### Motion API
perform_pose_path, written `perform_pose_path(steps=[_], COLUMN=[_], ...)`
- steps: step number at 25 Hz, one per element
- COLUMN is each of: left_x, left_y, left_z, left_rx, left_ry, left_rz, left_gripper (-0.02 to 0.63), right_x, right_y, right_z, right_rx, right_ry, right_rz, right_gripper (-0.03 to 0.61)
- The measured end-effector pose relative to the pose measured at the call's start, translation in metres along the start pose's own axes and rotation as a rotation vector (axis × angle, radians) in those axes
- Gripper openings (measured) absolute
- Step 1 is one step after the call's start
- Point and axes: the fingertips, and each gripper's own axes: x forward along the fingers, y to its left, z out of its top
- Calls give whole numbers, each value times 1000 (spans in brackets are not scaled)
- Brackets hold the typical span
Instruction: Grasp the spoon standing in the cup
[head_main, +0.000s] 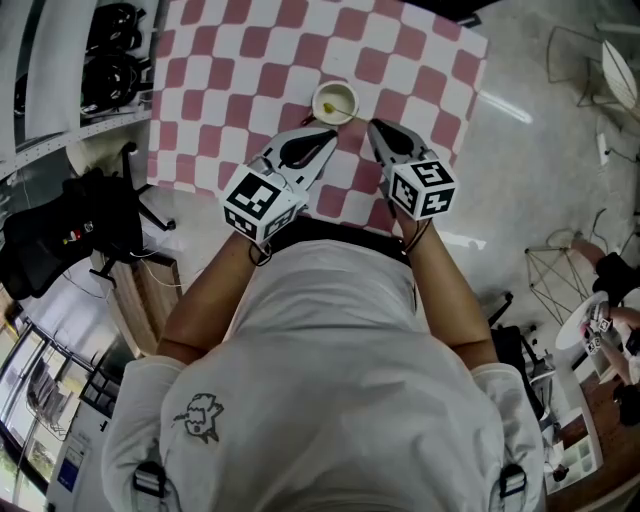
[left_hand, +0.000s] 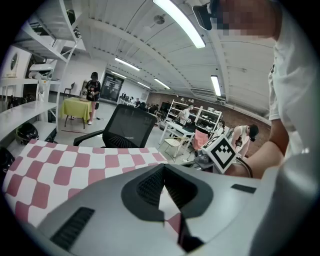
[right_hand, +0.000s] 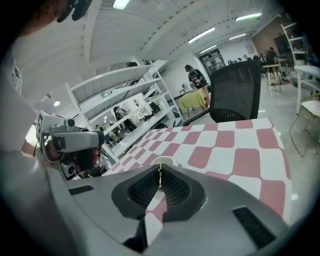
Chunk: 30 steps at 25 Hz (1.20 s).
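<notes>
The cup (head_main: 334, 102) holding the spoon (head_main: 338, 106) stands on the desk (head_main: 430, 70) toward its near edge, just ahead of both grippers. The right hand-held gripper (head_main: 376, 128), jaws pressed together, points straight at it. The left hand-held gripper (head_main: 325, 140), likewise closed, aims past it. The spoon's lean is too small to read.

The person wore a white short-sleeved T-shirt (head_main: 330, 360) with a small grey drawing (head_main: 200, 416) on the back, a black waistband (head_main: 330, 232) and grey strap buckles (head_main: 148, 478). The left gripper (head_main: 328, 137) and right gripper (head_main: 376, 128) had light grey shells and black ribbed pads (right_hand: 175, 189). Each bore a cube (head_main: 258, 200) of black-and-white square markers, with a thin black cable (head_main: 262, 255) behind it.
</notes>
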Motion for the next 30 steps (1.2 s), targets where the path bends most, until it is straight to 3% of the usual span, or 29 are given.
perform_pose_path(steps=[19, 30], left_x=[-68, -131], left_y=[1, 2], left_z=[38, 77], left_rx=[79, 144], left_ry=[-128, -260], left_rz=[53, 83], left_gripper=[14, 14], right_x=[-42, -77], right_y=[39, 110], right_z=[52, 102], right_rx=[-150, -320], right_ry=[-99, -229], right_rz=[-50, -64], right_gripper=[35, 34])
